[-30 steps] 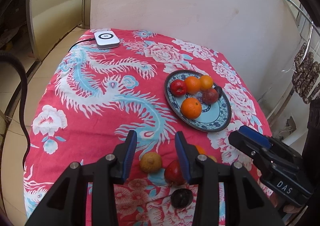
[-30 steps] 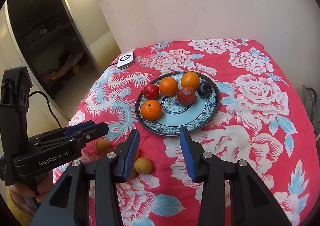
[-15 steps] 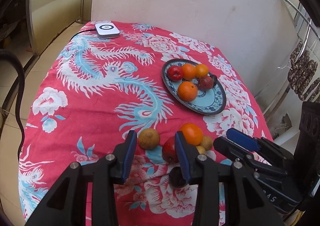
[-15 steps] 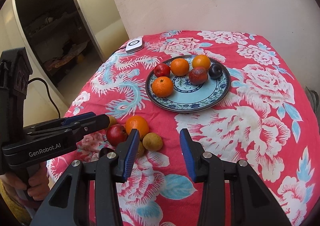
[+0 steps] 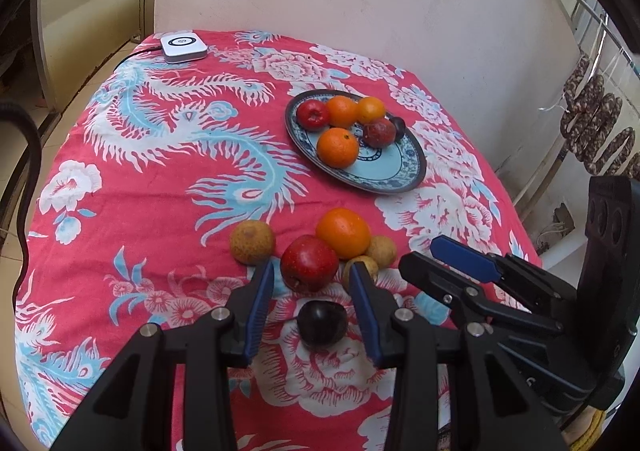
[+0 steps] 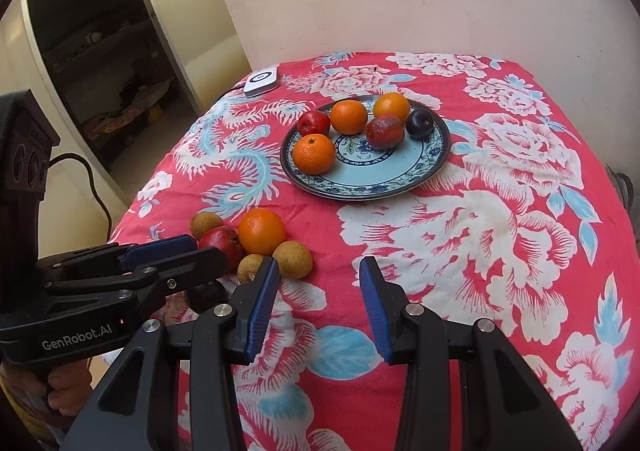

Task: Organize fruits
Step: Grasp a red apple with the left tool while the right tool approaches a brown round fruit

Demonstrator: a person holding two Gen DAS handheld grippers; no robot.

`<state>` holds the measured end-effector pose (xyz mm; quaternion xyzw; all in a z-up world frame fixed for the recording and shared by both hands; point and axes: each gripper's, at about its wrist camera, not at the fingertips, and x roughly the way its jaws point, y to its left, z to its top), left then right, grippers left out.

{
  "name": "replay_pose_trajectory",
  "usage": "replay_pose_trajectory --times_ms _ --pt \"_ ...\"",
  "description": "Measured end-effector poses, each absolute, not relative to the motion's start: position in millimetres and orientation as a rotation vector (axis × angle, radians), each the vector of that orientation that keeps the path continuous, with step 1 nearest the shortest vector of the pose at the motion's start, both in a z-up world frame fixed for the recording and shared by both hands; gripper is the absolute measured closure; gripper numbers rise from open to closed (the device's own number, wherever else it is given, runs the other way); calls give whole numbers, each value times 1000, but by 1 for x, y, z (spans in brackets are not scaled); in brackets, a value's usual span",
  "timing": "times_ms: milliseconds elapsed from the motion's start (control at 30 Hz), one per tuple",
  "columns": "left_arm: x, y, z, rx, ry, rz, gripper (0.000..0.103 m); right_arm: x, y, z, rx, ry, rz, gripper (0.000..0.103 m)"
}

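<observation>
the left hand-held gripper (image 5: 312, 283) hangs open over a dark plum (image 5: 322, 323), its mate, the right hand-held gripper (image 6: 316, 279), open and empty beside the loose fruit at the worktop's near edge. the plate (image 6: 434, 163) sits further back, half filled. a closing pad could nudge the apple (image 5: 309, 264) and roll neighbours off the edge. one handle reads "genrobot.ai".

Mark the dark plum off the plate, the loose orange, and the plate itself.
dark plum (image 5: 322, 324), left wrist view, middle of its top.
loose orange (image 5: 343, 232), left wrist view, centre of its skin.
plate (image 6: 400, 187), right wrist view, near blue-patterned rim.
</observation>
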<state>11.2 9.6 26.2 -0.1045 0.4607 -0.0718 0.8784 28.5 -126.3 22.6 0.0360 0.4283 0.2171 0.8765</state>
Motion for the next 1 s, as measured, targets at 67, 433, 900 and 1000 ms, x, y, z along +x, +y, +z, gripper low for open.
replay_pose_trajectory --times_ms 67,433,900,1000 --pt "13 9 24 -216 963 -148 62 29 -128 22 79 895 452 60" --pt "19 9 20 -212 945 -147 62 29 -126 18 75 903 464 60" --pt "16 14 26 -204 916 -136 69 27 -122 17 69 906 482 60" --pt "14 18 30 -207 901 -125 69 24 -118 19 57 903 502 60"
